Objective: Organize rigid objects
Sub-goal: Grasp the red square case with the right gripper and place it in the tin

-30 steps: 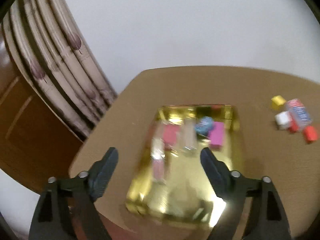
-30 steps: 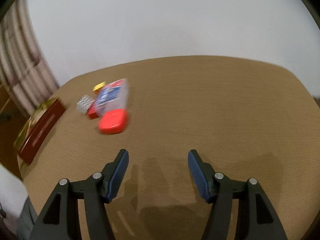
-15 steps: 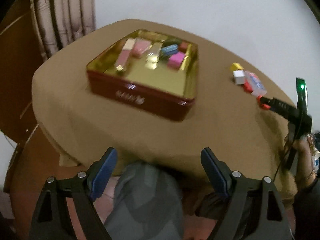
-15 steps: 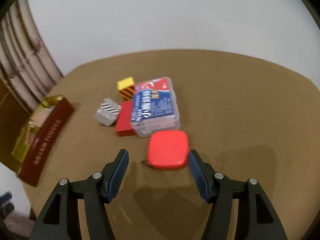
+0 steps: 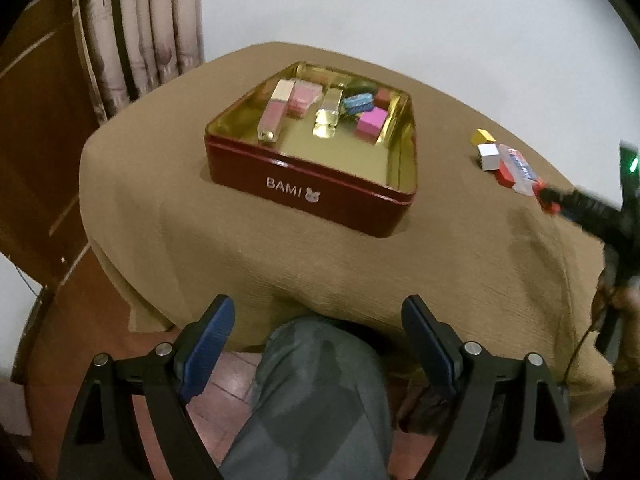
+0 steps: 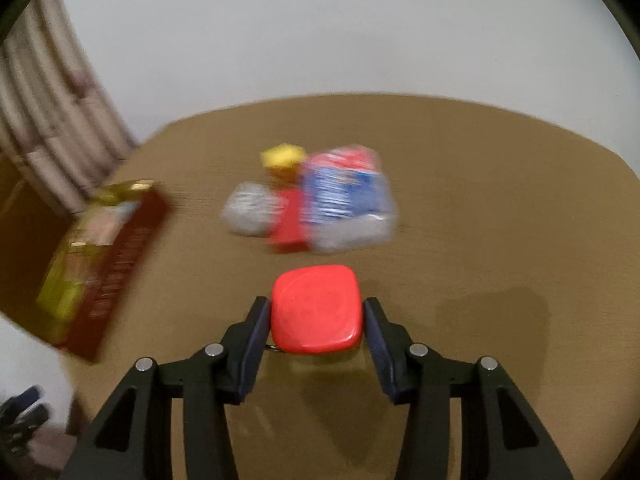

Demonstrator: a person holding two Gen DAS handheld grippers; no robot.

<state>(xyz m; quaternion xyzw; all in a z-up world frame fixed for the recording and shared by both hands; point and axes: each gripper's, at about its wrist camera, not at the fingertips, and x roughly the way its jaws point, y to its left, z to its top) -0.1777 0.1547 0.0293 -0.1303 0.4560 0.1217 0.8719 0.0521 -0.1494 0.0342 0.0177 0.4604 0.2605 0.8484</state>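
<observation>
A red tin (image 5: 320, 196) with a gold inside holds several small items and stands on the tan-clothed table; it shows blurred at the left of the right wrist view (image 6: 108, 256). My left gripper (image 5: 318, 320) is open and empty, held off the table's near edge. My right gripper (image 6: 316, 312) has closed around a red rounded-square case (image 6: 316, 308) that lies on the table, one finger at each side. Beyond it lie a clear box with a blue label (image 6: 348, 200), a flat red block (image 6: 290, 224), a grey striped cube (image 6: 250, 208) and a yellow cube (image 6: 282, 160).
A striped curtain (image 5: 136, 32) and a brown wooden door (image 5: 36, 120) stand at the left. A white wall runs behind the table. The person's knee in grey trousers (image 5: 316, 392) is under the left gripper.
My left gripper pulled back from above the tin to off the table's near edge. My right gripper moved forward to the red case and narrowed around it.
</observation>
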